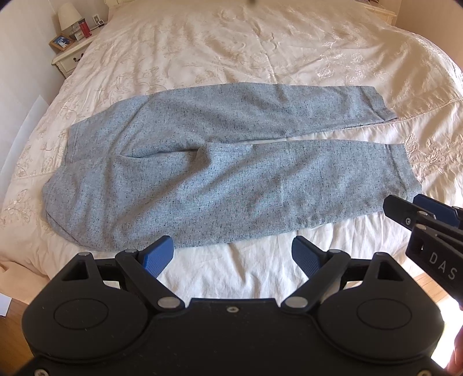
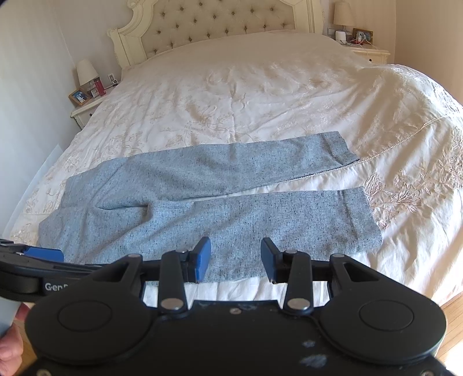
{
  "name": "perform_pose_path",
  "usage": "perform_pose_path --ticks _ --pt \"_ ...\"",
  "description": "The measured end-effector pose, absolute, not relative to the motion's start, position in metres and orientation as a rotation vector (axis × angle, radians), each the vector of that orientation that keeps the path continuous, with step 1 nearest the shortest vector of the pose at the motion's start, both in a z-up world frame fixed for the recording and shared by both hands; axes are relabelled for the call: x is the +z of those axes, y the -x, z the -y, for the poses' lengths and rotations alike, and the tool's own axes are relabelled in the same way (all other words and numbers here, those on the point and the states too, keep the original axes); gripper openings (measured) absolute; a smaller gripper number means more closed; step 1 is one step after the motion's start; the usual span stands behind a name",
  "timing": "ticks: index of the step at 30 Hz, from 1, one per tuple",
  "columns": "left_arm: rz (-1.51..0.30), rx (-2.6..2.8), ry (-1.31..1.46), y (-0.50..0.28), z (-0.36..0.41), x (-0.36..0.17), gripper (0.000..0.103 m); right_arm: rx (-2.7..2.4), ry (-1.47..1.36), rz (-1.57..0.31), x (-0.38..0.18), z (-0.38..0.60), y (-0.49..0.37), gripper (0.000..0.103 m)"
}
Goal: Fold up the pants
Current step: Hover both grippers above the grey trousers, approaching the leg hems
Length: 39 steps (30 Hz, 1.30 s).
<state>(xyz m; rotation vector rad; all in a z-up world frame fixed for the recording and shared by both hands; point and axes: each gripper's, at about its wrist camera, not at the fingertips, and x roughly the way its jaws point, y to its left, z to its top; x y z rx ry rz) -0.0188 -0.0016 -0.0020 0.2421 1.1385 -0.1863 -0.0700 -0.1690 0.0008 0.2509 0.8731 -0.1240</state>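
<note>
Grey speckled pants point(image 1: 202, 179) lie flat across the cream bedspread, waist at the left, both legs stretched to the right and slightly apart. They also show in the right wrist view point(image 2: 231, 208). My left gripper point(image 1: 233, 254) is open and empty, just in front of the pants' near edge. My right gripper point(image 2: 235, 259) is open and empty, over the near leg's lower edge. The right gripper also shows in the left wrist view point(image 1: 405, 214), beside the near leg's cuff. The left gripper's tip shows at the left of the right wrist view point(image 2: 43, 254).
The bed point(image 2: 260, 86) has an embroidered cream cover and a tufted headboard point(image 2: 220, 26). Nightstands with lamps and photo frames stand at the left point(image 2: 86, 107) and right point(image 2: 367, 49). Wooden floor point(image 2: 454, 312) shows past the bed's near edge.
</note>
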Motion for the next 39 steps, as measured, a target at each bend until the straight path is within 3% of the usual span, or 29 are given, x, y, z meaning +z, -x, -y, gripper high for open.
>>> perform_pose_path --ticks 39 --pt "-1.153 -0.185 -0.231 0.0212 0.0030 -0.0045 0.090 -0.104 -0.245 -0.878 0.0004 0.1655 0.0715 0.041"
